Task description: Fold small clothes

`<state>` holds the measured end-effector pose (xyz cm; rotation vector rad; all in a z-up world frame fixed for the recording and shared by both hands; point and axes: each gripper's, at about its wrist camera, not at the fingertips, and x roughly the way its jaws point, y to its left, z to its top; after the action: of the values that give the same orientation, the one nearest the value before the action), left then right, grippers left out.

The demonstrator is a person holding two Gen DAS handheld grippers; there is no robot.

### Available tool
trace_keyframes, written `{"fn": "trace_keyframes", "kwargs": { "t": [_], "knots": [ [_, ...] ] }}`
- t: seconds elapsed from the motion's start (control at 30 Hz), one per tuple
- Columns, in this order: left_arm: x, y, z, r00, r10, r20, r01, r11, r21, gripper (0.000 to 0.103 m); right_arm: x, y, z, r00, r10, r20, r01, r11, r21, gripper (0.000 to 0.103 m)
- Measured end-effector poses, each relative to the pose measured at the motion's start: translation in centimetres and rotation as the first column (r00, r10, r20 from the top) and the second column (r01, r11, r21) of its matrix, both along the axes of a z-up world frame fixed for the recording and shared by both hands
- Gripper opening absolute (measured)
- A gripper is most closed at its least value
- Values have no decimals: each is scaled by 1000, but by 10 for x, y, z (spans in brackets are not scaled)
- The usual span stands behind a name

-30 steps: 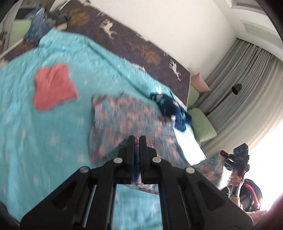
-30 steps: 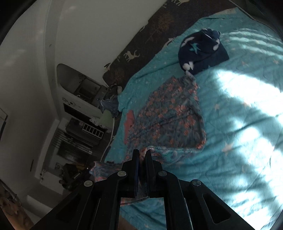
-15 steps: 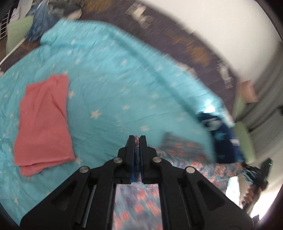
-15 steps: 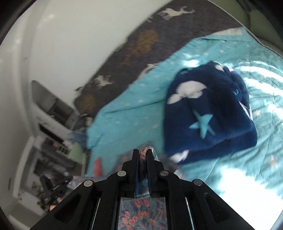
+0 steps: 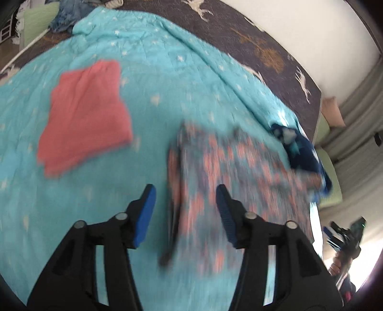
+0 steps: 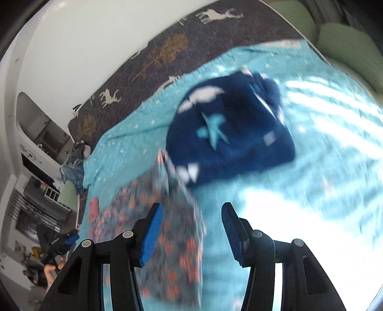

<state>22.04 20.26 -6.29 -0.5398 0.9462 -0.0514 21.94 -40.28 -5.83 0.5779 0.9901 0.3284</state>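
A grey floral garment with pink flowers lies folded on the turquoise star quilt; it also shows in the right wrist view. My left gripper is open and empty just above the garment's left edge. My right gripper is open and empty above its right edge. A folded pink garment lies to the left. A navy fleece garment with stars lies beyond the floral one, touching its far corner.
A dark deer-print sheet runs along the wall. Green pillows sit at the bed's head. A heap of blue clothes lies at the far left end. Grey curtains hang on the right.
Both grippers were shut on the floral garment's edge and carried it over onto itself. Now both have opened and let go, and the garment lies folded on the quilt.
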Motion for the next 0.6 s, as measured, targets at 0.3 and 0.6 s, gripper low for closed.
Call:
{"fn": "trace_keyframes", "kwargs": {
  "t": [0.3, 0.6],
  "knots": [
    [-69, -45, -28, 997, -74, 22, 76, 978, -196, 65, -72, 57, -64, 970, 127, -206, -79, 970, 230, 56],
    [-23, -21, -60, 990, 140, -27, -141, 937, -318, 15, -25, 55, -88, 960, -92, -265, 157, 959, 237, 32]
  ]
}}
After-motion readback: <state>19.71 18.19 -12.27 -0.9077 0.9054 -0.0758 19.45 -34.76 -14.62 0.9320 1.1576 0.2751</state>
